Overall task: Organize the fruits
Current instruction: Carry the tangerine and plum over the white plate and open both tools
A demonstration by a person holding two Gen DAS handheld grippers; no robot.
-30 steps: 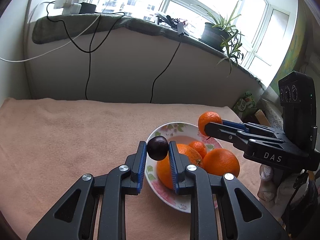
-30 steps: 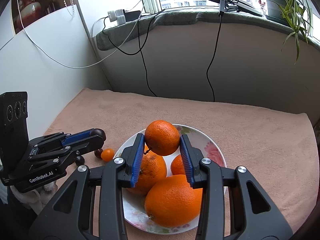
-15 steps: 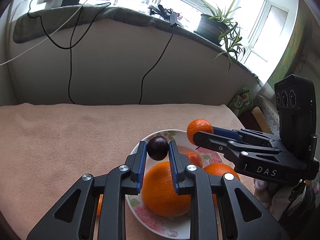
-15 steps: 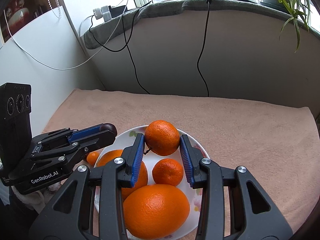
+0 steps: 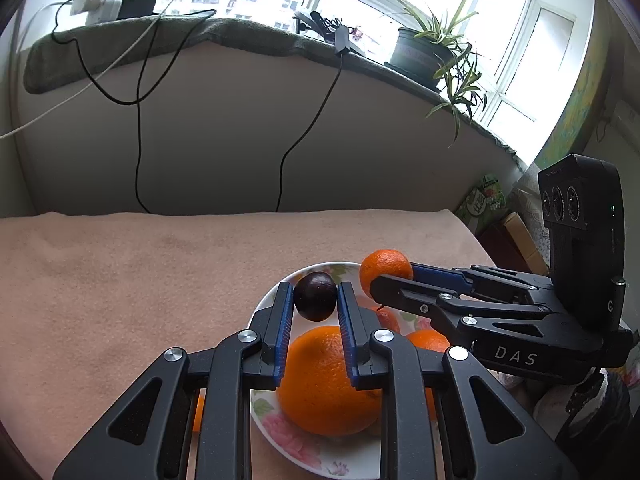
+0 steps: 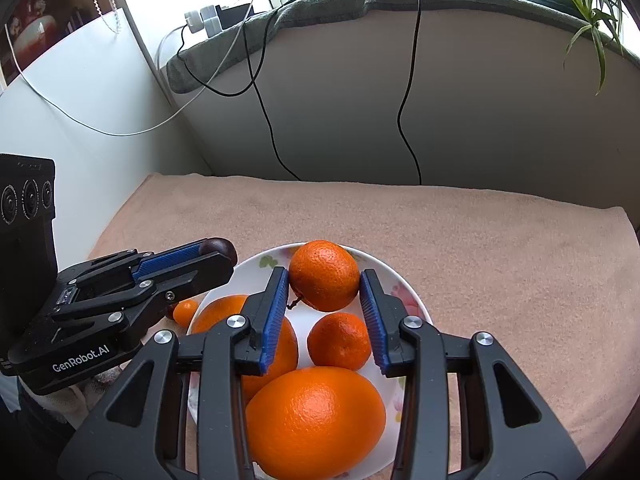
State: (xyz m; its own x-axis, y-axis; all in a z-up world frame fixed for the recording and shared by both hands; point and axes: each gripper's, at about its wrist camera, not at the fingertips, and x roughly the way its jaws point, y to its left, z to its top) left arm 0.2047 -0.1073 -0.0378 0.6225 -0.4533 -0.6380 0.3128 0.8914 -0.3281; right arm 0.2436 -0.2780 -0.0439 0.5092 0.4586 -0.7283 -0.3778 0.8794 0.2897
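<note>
A floral white plate lies on the peach cloth with two big oranges and a small mandarin on it. My left gripper is shut on a dark plum, held above the plate's left side. Over the plate's far half, my right gripper is shut on a mandarin. A tiny orange fruit rests on the cloth left of the plate, partly under the left gripper.
The peach cloth stretches wide behind and to both sides of the plate. A low grey wall with hanging black cables bounds the far edge. A potted plant and chargers sit on the sill. A white wall stands at left.
Both grippers have shifted over the plate with their fruits still held: the plum moved right over the plate's left side, the mandarin came over its far half. The grips are unchanged.
</note>
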